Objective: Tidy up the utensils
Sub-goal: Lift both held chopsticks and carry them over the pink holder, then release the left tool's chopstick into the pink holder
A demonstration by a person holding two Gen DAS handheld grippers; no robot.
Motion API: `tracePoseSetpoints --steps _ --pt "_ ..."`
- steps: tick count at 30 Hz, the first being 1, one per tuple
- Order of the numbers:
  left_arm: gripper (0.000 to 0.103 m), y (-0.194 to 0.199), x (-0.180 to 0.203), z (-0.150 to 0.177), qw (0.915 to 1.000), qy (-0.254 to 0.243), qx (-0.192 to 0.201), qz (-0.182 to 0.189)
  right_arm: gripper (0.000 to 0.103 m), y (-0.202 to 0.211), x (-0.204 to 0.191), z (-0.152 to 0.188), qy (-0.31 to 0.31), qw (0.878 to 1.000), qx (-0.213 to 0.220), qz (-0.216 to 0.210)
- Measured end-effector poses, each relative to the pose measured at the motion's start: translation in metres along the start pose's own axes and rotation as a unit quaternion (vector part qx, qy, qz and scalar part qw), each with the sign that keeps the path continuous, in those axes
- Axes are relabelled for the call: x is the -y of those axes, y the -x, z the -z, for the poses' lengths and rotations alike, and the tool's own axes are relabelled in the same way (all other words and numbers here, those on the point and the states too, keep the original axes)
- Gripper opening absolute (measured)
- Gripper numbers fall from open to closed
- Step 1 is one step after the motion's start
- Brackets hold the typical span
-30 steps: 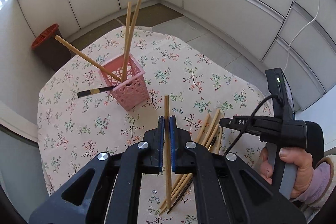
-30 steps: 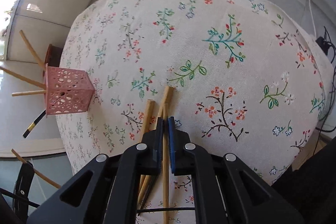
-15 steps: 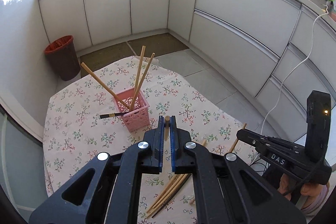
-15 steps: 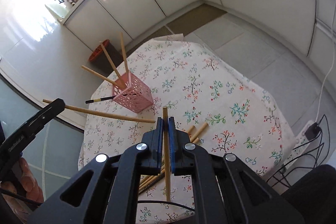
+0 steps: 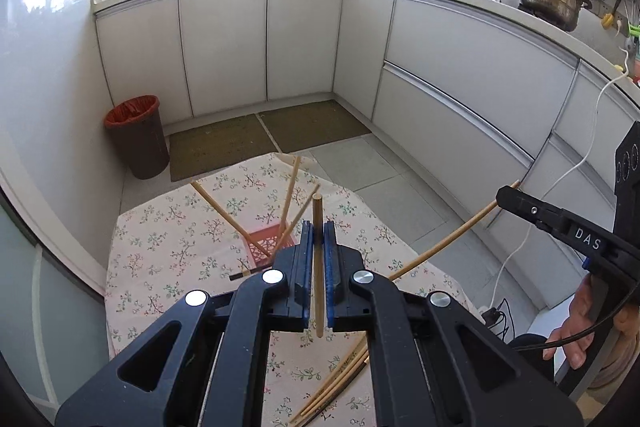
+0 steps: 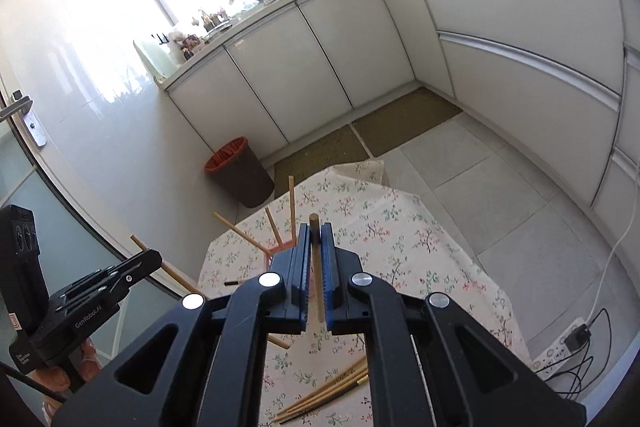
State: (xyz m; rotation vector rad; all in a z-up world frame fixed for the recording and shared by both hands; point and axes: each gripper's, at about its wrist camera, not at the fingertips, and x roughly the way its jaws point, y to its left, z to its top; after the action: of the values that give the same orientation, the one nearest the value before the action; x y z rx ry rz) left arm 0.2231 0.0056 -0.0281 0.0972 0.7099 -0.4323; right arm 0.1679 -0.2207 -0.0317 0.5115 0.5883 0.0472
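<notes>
Left hand-held gripper (image 5: pixel 316 251) and right hand-held gripper (image 6: pixel 315 259) each clamp one wooden chopstick (image 5: pixel 318 267) above the pink basket (image 5: pixel 266 243) on the desk (image 5: pixel 160 267). Risk: the pinched sticks pivot and miss the basket mouth.

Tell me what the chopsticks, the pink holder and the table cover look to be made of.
Chopsticks: probably bamboo or wood, matte tan, plain and uncoated.
Pink holder: likely moulded plastic, with uniform colour and a perforated lattice wall.
Table cover: seems woven fabric, matte with a printed floral pattern, draping over the table edge.
</notes>
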Motion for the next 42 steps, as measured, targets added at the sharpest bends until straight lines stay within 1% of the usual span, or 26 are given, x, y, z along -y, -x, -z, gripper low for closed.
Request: tracePoseSetpoints --steps 6,11,13,16,18,19,20,21,22,24,27,31,35,42 --pt "0.004 0.007 -0.016 -0.032 0.9992 0.019 0.028 -0.020 0.005 -0.003 -0.027 -0.036 0.021 0.999 0.033 -0.014" --pt "0.004 -0.006 -0.031 -0.057 0.9975 0.037 0.046 -0.038 0.005 -0.012 -0.048 -0.053 0.042 0.998 0.046 -0.024" --pt "0.004 -0.016 -0.037 -0.061 0.9972 0.044 0.044 -0.042 0.006 -0.018 -0.055 -0.055 0.048 0.997 0.047 -0.026" --pt "0.004 -0.035 -0.046 -0.064 0.9964 0.050 0.039 -0.056 0.005 -0.031 -0.060 -0.056 0.051 0.998 0.038 -0.029" --pt "0.004 -0.050 -0.052 -0.061 0.9962 0.058 0.036 -0.054 0.005 -0.042 -0.060 -0.056 0.050 0.998 0.033 -0.029" --pt "0.004 -0.060 -0.054 -0.057 0.9957 0.058 0.035 -0.063 0.006 -0.047 -0.061 -0.055 0.051 0.998 0.030 -0.029" --pt "0.005 -0.069 -0.056 -0.053 0.9957 0.058 0.027 -0.068 0.005 -0.051 -0.061 -0.054 0.051 0.998 0.027 -0.028" --pt "0.006 -0.077 -0.057 -0.049 0.9963 0.060 0.015 -0.060 0.006 -0.056 -0.061 -0.053 0.050 0.998 0.024 -0.027" --pt "0.008 -0.084 -0.060 -0.043 0.9963 0.065 0.005 -0.056 0.006 -0.060 -0.061 -0.052 0.050 0.998 0.022 -0.026" --pt "0.015 -0.088 -0.065 -0.036 0.9956 0.076 0.000 -0.055 0.006 -0.069 -0.062 -0.051 0.051 0.998 0.017 -0.023" --pt "0.019 -0.078 -0.074 -0.034 0.9944 0.096 0.014 -0.042 0.006 -0.079 -0.065 -0.050 0.057 0.998 0.015 -0.019" --pt "0.021 -0.056 -0.085 -0.038 0.9912 0.122 0.043 -0.029 0.005 -0.089 -0.068 -0.047 0.060 0.998 0.012 -0.017" --pt "0.027 -0.039 -0.093 -0.040 0.9874 0.142 0.068 -0.021 0.005 -0.092 -0.075 -0.042 0.065 0.998 0.010 -0.017" --pt "0.027 -0.031 -0.108 -0.032 0.9833 0.167 0.072 -0.012 0.006 -0.086 -0.084 -0.042 0.076 0.997 0.021 -0.022"
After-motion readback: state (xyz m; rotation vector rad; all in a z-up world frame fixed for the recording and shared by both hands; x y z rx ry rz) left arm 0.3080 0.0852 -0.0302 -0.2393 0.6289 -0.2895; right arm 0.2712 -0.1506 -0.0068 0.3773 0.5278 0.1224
